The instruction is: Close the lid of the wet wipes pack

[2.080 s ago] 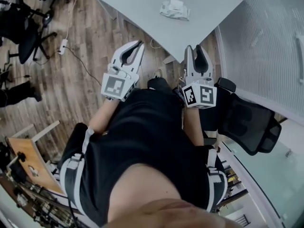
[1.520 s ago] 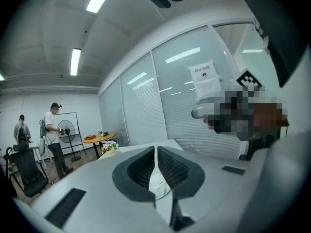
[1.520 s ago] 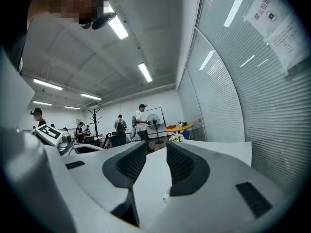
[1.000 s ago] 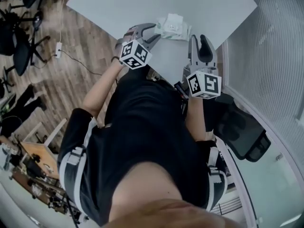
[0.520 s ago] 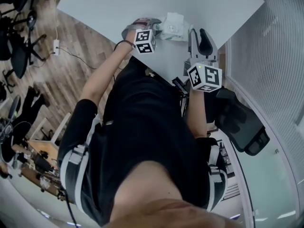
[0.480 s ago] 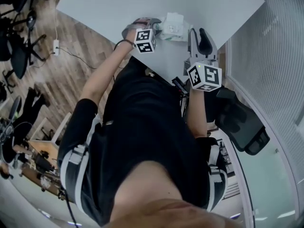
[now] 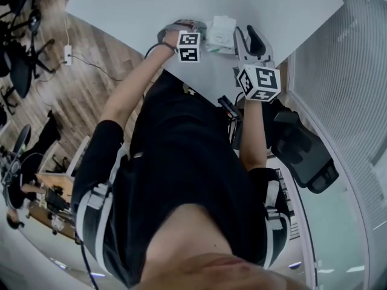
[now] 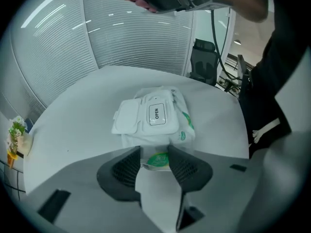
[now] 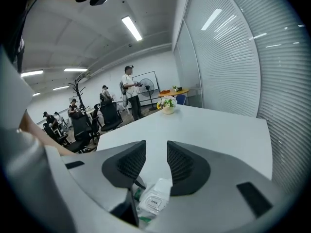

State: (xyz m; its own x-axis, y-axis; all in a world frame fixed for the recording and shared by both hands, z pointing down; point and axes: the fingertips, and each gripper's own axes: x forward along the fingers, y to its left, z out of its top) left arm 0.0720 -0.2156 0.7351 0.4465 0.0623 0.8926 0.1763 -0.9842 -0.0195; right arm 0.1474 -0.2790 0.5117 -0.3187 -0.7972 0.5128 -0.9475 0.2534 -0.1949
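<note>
The white wet wipes pack (image 7: 221, 34) lies on the grey table (image 7: 139, 5). In the left gripper view the pack (image 8: 163, 113) has its flip lid (image 8: 127, 122) swung open to the left. My left gripper (image 8: 154, 154) is open, and the pack's near end with the green label sits between its fingertips (image 8: 127, 166). In the head view that left gripper (image 7: 201, 32) is at the pack's left side. My right gripper (image 7: 247, 35) is just right of the pack. Its jaws are opening with nothing between them. In the right gripper view the pack (image 9: 154, 200) shows below the right gripper (image 9: 155, 149).
A black office chair (image 7: 302, 153) stands behind me at the right. Slatted blinds (image 8: 136, 38) run along the table's far side. A flower pot (image 9: 168, 107) stands at the table's far end, with people and chairs (image 9: 109, 115) beyond it.
Both grippers came down from in front of my chest to the table. The left one reached the pack's left end and the right one closed in on its right side.
</note>
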